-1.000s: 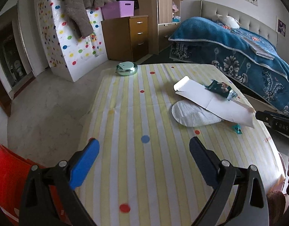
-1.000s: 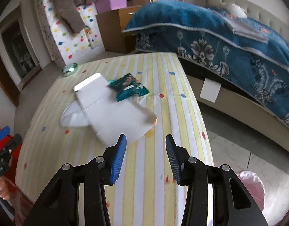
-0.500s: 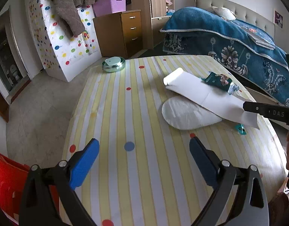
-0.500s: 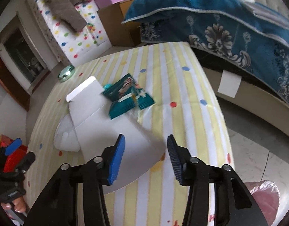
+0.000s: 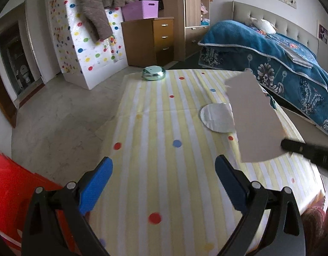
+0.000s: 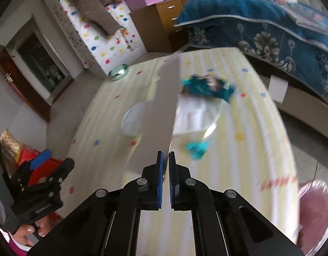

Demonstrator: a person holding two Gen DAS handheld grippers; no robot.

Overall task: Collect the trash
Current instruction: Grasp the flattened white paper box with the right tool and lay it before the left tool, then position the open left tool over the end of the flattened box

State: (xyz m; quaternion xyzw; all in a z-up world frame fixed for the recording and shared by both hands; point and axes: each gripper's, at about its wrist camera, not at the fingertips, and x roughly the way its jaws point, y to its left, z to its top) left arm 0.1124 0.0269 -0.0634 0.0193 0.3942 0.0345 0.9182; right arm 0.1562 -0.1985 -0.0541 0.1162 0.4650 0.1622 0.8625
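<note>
Bedroom clutter rings a table (image 5: 164,170) under a yellow striped cloth with coloured dots. Over its near right part the right claw (image 6: 166,160) has just been closing, and its blue pads now pinch the lower edge of a flat grey card (image 6: 159,111), which stands tilted up off the cloth; seen from the left side, the same card (image 5: 253,123) hangs above the table with the black finger of that claw (image 5: 302,151) at its lower corner. Card like this looks light and fairly stiff, so it should lift as one sheet, though held by one edge it may flap or slip, and a grip further in from the edge would be safer, I'd judge.

Beyond the card, a round silver lid (image 5: 217,118) lies flat on the cloth, partly hidden by it. A teal wrapper (image 6: 208,87) sits further back, blurred, with a small teal scrap (image 6: 196,147) nearer and white paper (image 6: 193,115) between them. These look thin and limp, best pinched at a raised fold.

Left claw (image 5: 164,170) hovers wide open over the near end, holding nothing. A pink bag (image 6: 313,204) shows low beside the table's right edge, likely where the trash goes.
</note>
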